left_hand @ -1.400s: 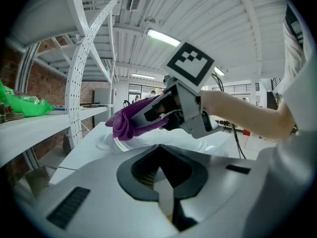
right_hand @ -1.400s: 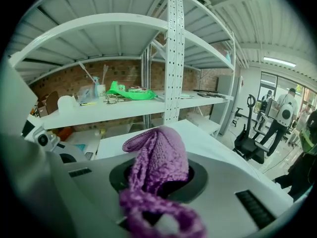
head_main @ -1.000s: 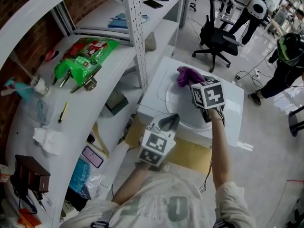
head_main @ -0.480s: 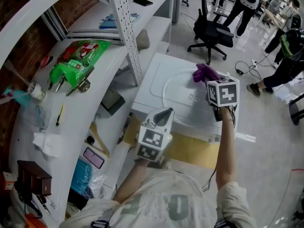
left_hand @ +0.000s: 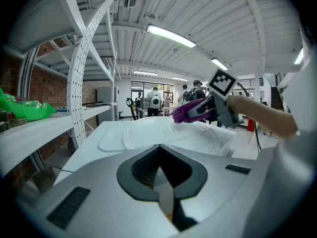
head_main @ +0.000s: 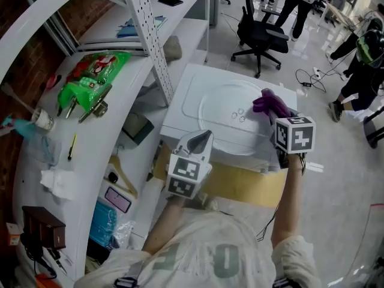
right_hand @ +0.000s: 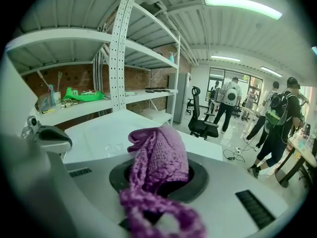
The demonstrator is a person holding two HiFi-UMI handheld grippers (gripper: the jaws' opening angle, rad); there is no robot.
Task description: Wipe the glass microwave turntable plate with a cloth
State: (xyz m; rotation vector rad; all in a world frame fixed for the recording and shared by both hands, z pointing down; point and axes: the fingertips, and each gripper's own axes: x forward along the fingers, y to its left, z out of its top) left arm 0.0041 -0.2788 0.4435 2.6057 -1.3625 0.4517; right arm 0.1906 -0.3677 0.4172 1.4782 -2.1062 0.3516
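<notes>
**Cloth held at the rim of the turntable plate**

The glass turntable plate [head_main: 228, 117] lies flat on top of a white microwave [head_main: 183, 104], which stands beside a white shelf unit [head_main: 90, 137]. The right gripper [head_main: 273, 111] has its jaws clamped on a purple knitted cloth [head_main: 268, 101], which bulges out between and ahead of them. The cloth sits at the plate's right rim; whether it presses on the glass cannot be told. The left gripper [head_main: 203, 139] is positioned at the microwave's near edge, apart from the plate, with its jaws closed together on nothing. A green bag [head_main: 96, 71] lies on the shelf.
</notes>
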